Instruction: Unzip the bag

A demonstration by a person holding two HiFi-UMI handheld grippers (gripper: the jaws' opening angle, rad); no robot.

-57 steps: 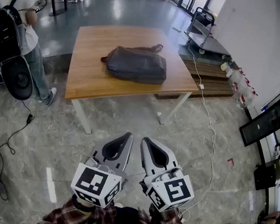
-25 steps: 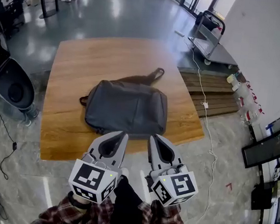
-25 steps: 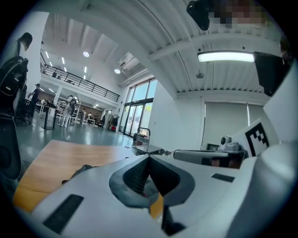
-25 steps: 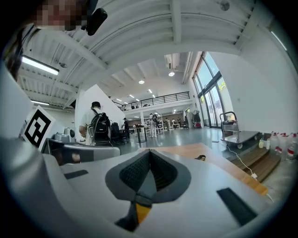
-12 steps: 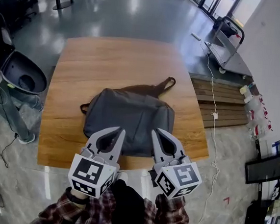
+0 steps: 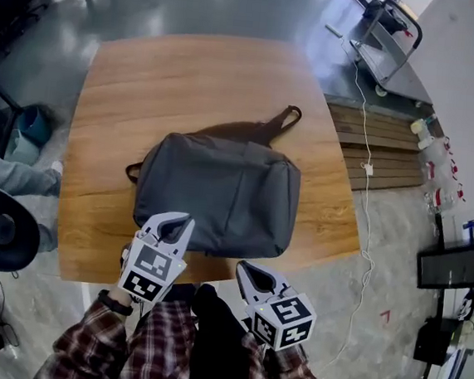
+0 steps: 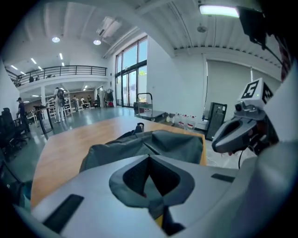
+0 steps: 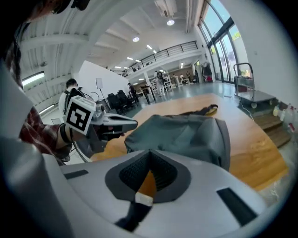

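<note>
Nearest the person, the left gripper (image 6: 176, 219) has its two jaws pressed together tip to tip with nothing between them. The right gripper (image 6: 245, 268) is the same, closed on empty air. The right one hangs lower and closer to the person's body, short of the desk's near edge. The left one reaches further forward, its tips over the near left corner of the bag (image 6: 218, 191).

Just ahead of the left gripper's tips the grey bag lies flat on the wooden desk (image 6: 110, 122), filling most of what that gripper looks at. From the right gripper it lies ahead and a little to the right, not yet within reach. Beyond the bag, on its far side from both grippers, a dark strap (image 6: 270, 124) trails across the desk top.

By my reading the task has not really begun. The bag looks shut all round, neither gripper touches it, and no zip pull is pinched (I cannot pick out the pull in any view, only a seam line across the top panel). Everything is left to do: find the pull, steady the bag with one gripper, spread the other's jaws and close them on the tab, then draw it along the zip.
</note>
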